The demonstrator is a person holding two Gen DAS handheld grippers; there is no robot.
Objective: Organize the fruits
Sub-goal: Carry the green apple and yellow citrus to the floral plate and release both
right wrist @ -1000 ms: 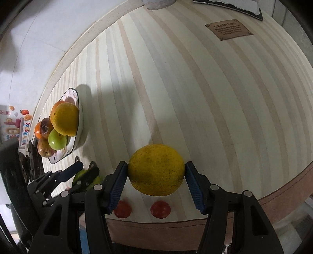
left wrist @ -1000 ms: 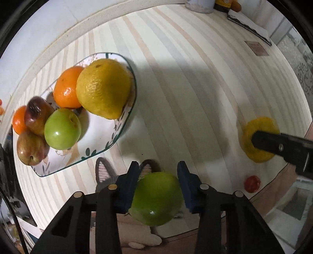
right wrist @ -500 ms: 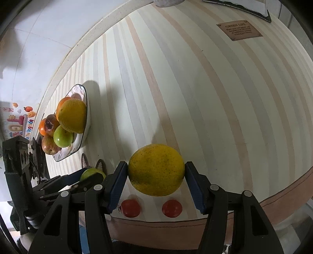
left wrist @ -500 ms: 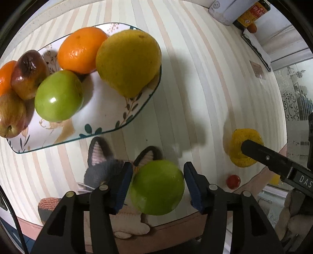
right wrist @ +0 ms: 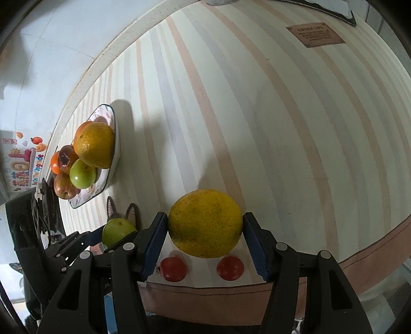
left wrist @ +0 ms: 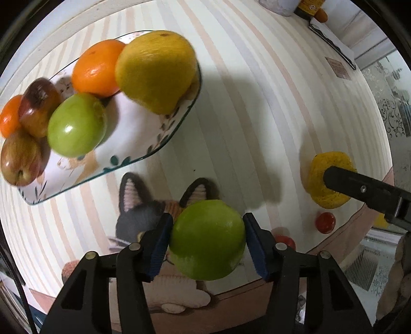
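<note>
My left gripper (left wrist: 207, 241) points down at the striped table with a green apple (left wrist: 208, 239) between its blue pads, which touch both its sides. Up and to the left stands a patterned plate (left wrist: 164, 146) holding a big yellow citrus (left wrist: 156, 69), an orange (left wrist: 96, 69), another green apple (left wrist: 77, 126) and red apples (left wrist: 20, 159). My right gripper (right wrist: 205, 231) is shut on a yellow orange (right wrist: 205, 223) near the table's front edge. The held green apple (right wrist: 118, 231) and the plate (right wrist: 115, 144) show to its left.
Two small red tomatoes (right wrist: 173, 268) (right wrist: 230, 268) lie on the cloth under the yellow orange. A cat picture (left wrist: 138, 218) sits on the cloth beneath the green apple. A brown label (right wrist: 318, 36) and containers (left wrist: 277, 6) lie at the far side.
The left view has swung, so the plate now appears larger and closer. The left jaws stand wider around the green apple than a second ago. The right gripper has kept still.
</note>
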